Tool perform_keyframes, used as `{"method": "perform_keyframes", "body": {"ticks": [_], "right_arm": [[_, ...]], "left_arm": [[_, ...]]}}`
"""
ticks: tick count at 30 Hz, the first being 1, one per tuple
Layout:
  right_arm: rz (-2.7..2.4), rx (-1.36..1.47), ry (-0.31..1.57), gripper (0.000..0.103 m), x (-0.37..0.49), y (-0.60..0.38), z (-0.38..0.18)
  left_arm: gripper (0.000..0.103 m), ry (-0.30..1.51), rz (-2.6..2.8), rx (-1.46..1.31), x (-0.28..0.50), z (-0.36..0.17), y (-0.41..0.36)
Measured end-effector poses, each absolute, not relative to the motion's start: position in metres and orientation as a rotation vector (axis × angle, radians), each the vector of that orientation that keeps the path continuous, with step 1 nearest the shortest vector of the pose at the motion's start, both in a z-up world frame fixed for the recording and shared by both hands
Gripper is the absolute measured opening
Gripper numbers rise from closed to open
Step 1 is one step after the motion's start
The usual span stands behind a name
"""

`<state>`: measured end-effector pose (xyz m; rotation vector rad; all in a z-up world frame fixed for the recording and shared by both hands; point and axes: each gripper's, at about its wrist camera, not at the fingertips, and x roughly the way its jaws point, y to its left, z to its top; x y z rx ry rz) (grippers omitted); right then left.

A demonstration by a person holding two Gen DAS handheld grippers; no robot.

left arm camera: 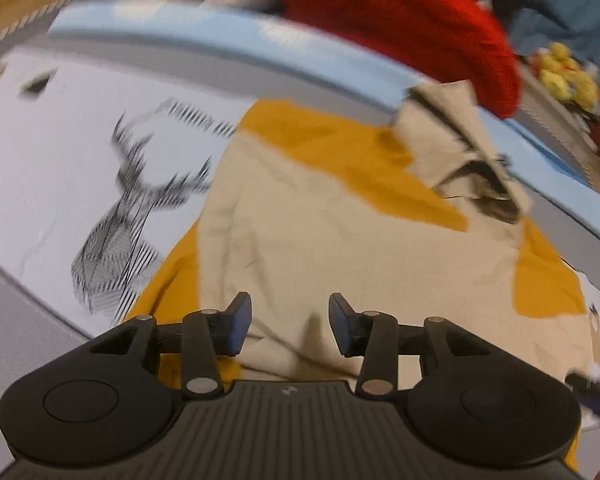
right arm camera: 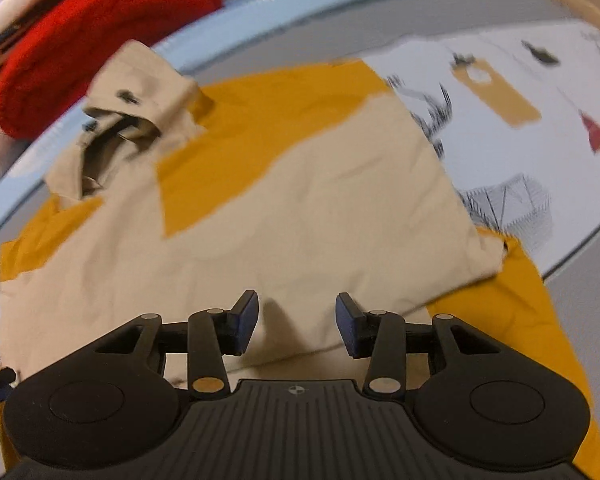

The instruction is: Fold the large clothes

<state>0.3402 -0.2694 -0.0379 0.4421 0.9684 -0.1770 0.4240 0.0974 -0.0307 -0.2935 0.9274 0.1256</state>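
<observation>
You are partway through the fold: the large beige-and-mustard cotton shirt [left arm camera: 324,216] lies spread on the white sheet printed with a black line-drawn deer [left arm camera: 100,184], its beige collar with dark buttons [right arm camera: 136,108] at the far end, near the light blue border of the surface. It looks as if one pass is done, since beige panels overlap the mustard ones and a thick doubled edge lies just ahead of both tools. Your left gripper [left arm camera: 290,326] hovers over the near beige edge with its blue pads apart and nothing between them; your right gripper [right arm camera: 296,324] is likewise spread wide and empty above the same near edge. Next, I judge, you need to lower both onto that hem, pinch through all layers, and carry it toward the collar, keeping the two sides level. The red knitted garment [right arm camera: 100,28] heaped beyond the collar should stay out of the way.
</observation>
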Motion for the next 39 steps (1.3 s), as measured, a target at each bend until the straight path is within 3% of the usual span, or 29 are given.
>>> {"method": "perform_keyframes", "body": {"ticks": [5,14,28,35,39], "right_arm": [[-0.129,0.342,0.843,0.045,0.336,-0.254,-0.005],[-0.084,0.230,0.758,0.045,0.310,-0.241,0.026],[-0.117,0.173,0.776,0.045,0.279,-0.271,0.033],[-0.123,0.190,0.799,0.045,0.284,-0.289,0.031],[-0.115,0.217,0.814,0.045,0.290,-0.294,0.028]], "left_arm": [[0.063,0.797,0.011,-0.167,0.404,0.001,0.063],[0.080,0.624,-0.058,-0.069,0.360,0.028,0.014],[0.080,0.523,-0.138,0.034,0.321,0.061,-0.056],[0.080,0.498,-0.137,0.053,0.367,0.093,-0.087],[0.064,0.514,-0.137,0.015,0.438,0.100,-0.094]]}}
